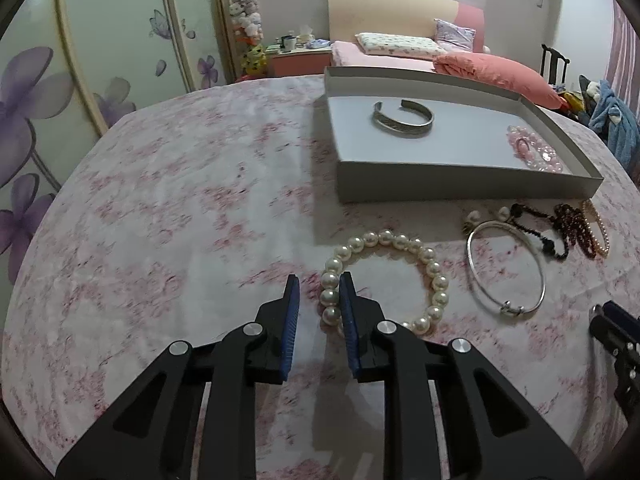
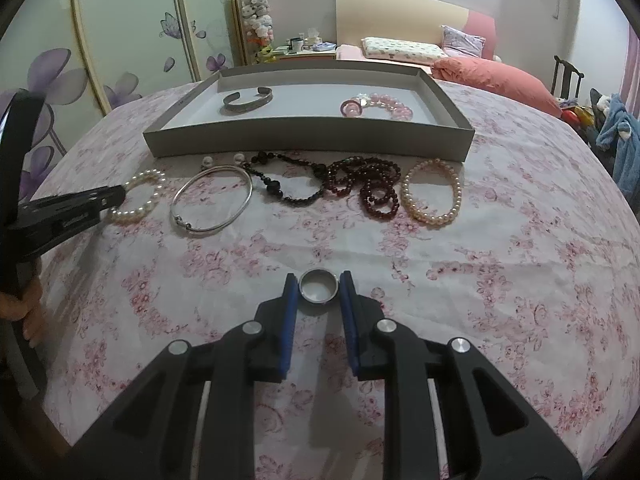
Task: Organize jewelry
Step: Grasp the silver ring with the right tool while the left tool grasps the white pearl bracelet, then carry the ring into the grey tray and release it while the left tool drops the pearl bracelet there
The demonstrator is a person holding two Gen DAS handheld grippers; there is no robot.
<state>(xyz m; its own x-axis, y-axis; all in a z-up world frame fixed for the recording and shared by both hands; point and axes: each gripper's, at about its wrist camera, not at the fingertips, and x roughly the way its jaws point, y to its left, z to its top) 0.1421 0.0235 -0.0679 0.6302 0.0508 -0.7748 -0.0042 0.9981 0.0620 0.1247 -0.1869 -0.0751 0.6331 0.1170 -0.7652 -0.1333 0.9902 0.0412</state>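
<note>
A large white pearl bracelet point(image 1: 437, 278) lies on the floral cloth. My left gripper point(image 1: 320, 280) straddles its left side: pearls rest against the right pad, and a strip of cloth shows before the left pad. From the right wrist view, that gripper point(image 2: 120, 196) reaches the same bracelet point(image 2: 136, 212). My right gripper point(image 2: 319, 278) is shut on a silver ring point(image 2: 320, 301), with both pads touching its sides. The grey box point(image 2: 304, 140) behind holds a silver cuff point(image 2: 248, 100) and a pink bead bracelet point(image 2: 380, 106).
In front of the box lie a silver bangle point(image 2: 182, 222), a black bead necklace point(image 2: 276, 192), dark red beads point(image 2: 376, 196) and a small pearl bracelet point(image 2: 430, 219). Two loose pearl pieces point(image 2: 239, 157) sit by the box wall. A bed and a wardrobe stand behind.
</note>
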